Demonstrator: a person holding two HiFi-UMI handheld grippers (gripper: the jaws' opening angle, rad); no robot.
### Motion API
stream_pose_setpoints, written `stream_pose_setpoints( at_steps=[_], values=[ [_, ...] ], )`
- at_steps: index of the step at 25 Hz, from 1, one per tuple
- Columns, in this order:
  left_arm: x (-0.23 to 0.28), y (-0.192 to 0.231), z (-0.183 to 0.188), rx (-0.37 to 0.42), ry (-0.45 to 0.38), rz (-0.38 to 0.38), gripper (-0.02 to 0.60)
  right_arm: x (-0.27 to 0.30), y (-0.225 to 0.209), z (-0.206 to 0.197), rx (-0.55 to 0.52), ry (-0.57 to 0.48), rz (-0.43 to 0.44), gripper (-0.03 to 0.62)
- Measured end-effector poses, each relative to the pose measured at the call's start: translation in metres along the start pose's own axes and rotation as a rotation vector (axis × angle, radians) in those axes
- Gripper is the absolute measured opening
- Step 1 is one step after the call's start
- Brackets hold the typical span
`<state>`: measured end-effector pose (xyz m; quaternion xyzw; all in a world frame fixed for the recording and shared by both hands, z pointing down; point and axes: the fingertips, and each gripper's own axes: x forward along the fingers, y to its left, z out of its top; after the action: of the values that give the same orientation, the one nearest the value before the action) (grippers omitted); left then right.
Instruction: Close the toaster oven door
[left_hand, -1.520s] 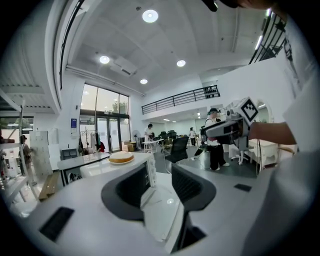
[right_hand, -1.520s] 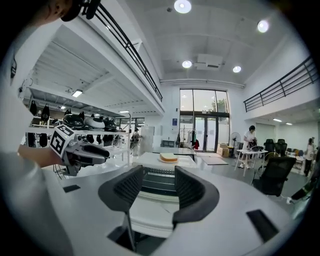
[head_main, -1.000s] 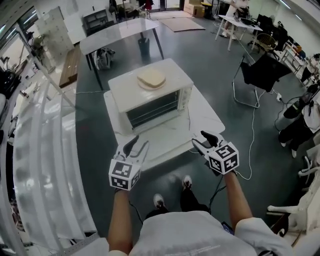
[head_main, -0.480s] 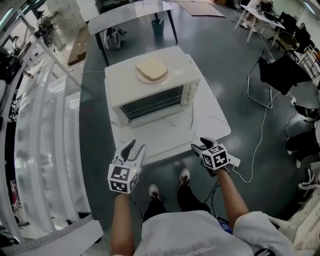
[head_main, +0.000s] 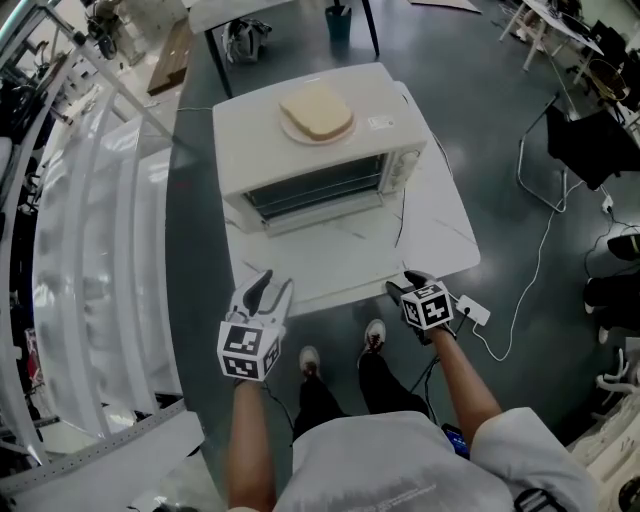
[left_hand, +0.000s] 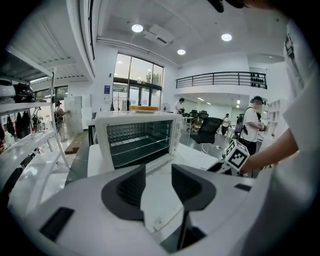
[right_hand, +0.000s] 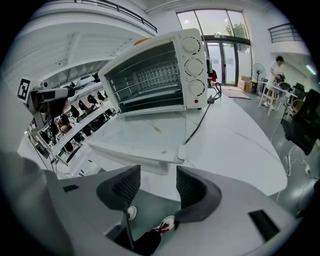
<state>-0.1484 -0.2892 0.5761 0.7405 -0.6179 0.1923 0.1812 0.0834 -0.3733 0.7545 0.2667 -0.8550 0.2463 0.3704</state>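
The white toaster oven (head_main: 310, 150) stands on the white desk (head_main: 445, 240) ahead of you, its glass door (right_hand: 145, 132) folded down flat. Your left tongs (head_main: 275, 283) are wide and empty. Your right tongs (head_main: 403, 283) have just been opening, with nothing between them. Get under the door's front edge and swing it up evenly until it seats.

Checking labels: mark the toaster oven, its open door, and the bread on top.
toaster oven (head_main: 262, 150), head view, bare white top panel.
door (right_hand: 145, 134), right gripper view, glass pane lying flat.
bread (head_main: 318, 108), head view, middle of the slice.
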Motion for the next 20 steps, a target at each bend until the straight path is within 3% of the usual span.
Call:
stream_pose_setpoints(
  at_steps=[8, 13, 20],
  values=[
    [0.000, 0.010, -0.008, -0.024, 0.018, 0.047, 0.167, 0.019, -0.009, 0.003, 0.006, -0.015, -0.025, 0.219],
    [-0.001, 0.018, -0.008, -0.034, 0.022, 0.072, 0.167, 0.022, -0.011, 0.006, 0.057, -0.040, -0.030, 0.190],
    [-0.007, 0.024, 0.002, -0.043, -0.006, 0.100, 0.167, 0.006, -0.008, 0.023, 0.048, -0.101, -0.025, 0.160]
  ],
)
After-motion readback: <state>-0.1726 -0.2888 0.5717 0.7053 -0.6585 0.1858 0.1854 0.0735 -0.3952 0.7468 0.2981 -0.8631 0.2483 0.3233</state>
